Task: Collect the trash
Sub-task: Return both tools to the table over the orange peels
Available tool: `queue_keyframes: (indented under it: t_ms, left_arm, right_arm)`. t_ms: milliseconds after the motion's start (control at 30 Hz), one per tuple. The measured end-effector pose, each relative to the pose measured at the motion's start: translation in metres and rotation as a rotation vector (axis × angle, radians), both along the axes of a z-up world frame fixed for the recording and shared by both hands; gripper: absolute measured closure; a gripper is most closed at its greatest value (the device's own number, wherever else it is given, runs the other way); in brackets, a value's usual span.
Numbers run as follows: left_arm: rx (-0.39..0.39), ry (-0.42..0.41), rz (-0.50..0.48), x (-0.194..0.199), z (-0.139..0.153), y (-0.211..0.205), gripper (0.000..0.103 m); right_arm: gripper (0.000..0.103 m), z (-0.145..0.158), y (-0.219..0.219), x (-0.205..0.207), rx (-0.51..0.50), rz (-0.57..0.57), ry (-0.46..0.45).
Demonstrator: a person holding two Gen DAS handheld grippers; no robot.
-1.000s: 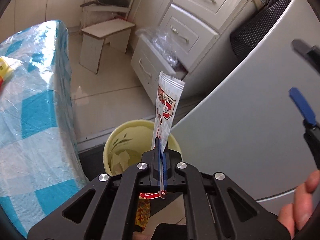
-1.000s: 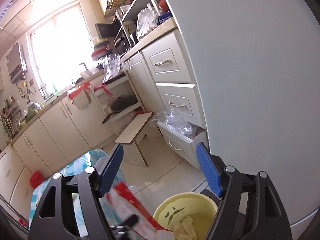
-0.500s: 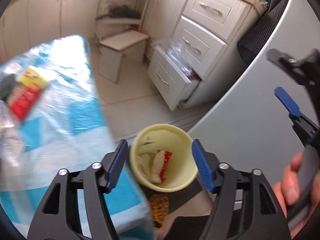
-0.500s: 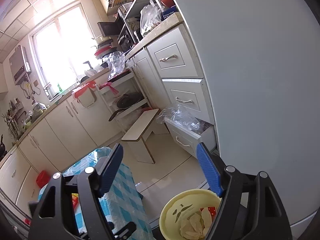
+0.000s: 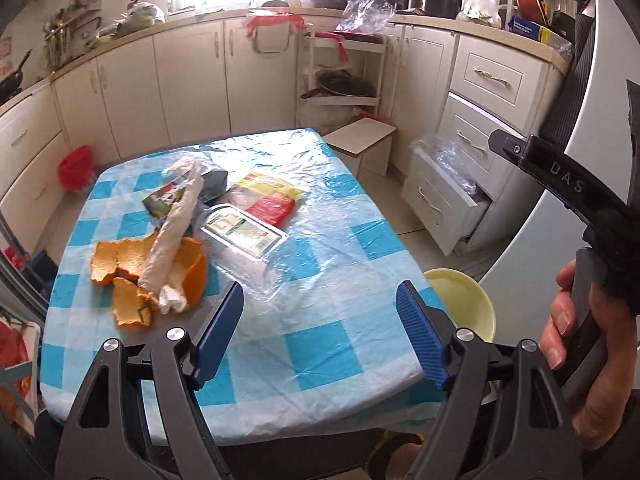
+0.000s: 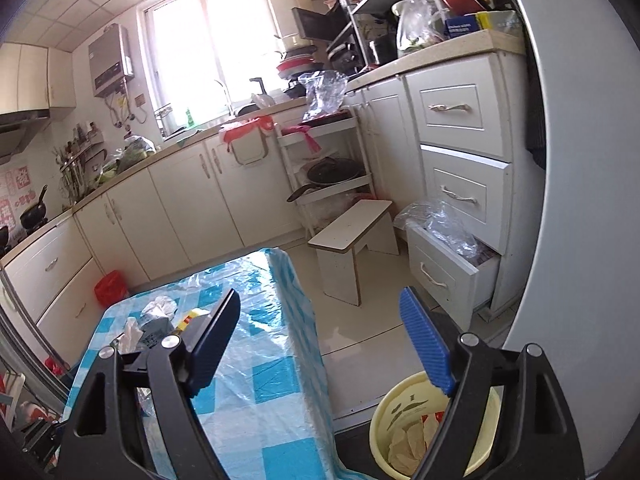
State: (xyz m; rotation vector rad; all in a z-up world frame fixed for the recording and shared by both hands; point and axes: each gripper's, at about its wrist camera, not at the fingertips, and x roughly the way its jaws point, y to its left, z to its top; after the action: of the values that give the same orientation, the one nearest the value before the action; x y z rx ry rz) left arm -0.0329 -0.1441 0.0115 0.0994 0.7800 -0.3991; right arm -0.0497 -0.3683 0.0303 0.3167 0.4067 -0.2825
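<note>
My left gripper [image 5: 320, 296] hovers over the near edge of the blue-checked table [image 5: 320, 344], jaws opening, nothing between them. Beyond it lies trash: orange peel [image 5: 120, 264], a rolled white paper [image 5: 172, 232], a clear plastic tray [image 5: 244, 232], a red and yellow packet [image 5: 268, 200] and a green carton [image 5: 164, 198]. The yellow bin [image 6: 404, 412] stands on the floor at the table's right corner, with crumpled paper and a red wrapper inside. My right gripper [image 6: 320, 300] hangs above the gap between table and bin, its jaws also opening and empty.
A grey fridge wall [image 6: 580, 200] rises close on the right. White cabinets, an open bottom drawer [image 6: 448, 272] stuffed with plastic, and a low white stool [image 6: 352, 236] stand beyond the bin. A hand [image 5: 580, 360] grips the right gripper's handle.
My left gripper opened and dropped the white and red wrapper into the bin. It then swung up and left to face the table. The right gripper turned slightly toward the table.
</note>
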Motion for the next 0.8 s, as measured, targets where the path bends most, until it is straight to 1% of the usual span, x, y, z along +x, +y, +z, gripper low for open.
queue_keyframes:
  t_ms: [133, 200, 300, 467, 600, 800]
  left_arm:
    - [-0.011, 0.0, 0.052, 0.001, -0.002, 0.027, 0.028]
    - [-0.021, -0.013, 0.083, 0.0, -0.001, 0.042, 0.028]
    - [-0.043, -0.039, 0.158, 0.002, 0.001, 0.069, 0.028]
    - [-0.079, -0.048, 0.269, 0.008, 0.002, 0.106, 0.028]
    - [-0.09, -0.043, 0.313, 0.014, 0.0, 0.122, 0.028]
    - [-0.097, -0.045, 0.341, 0.015, -0.003, 0.135, 0.028]
  right_arm:
    - [0.024, 0.002, 0.019, 0.009, -0.025, 0.045, -0.001]
    - [0.024, 0.003, 0.028, 0.015, -0.034, 0.066, 0.0]
    - [0.024, 0.002, 0.042, 0.02, -0.047, 0.094, 0.002]
    - [0.024, -0.003, 0.058, 0.029, -0.063, 0.132, 0.017]
    - [0.024, -0.008, 0.068, 0.034, -0.075, 0.158, 0.036]
    - [0.024, -0.013, 0.076, 0.039, -0.086, 0.179, 0.054]
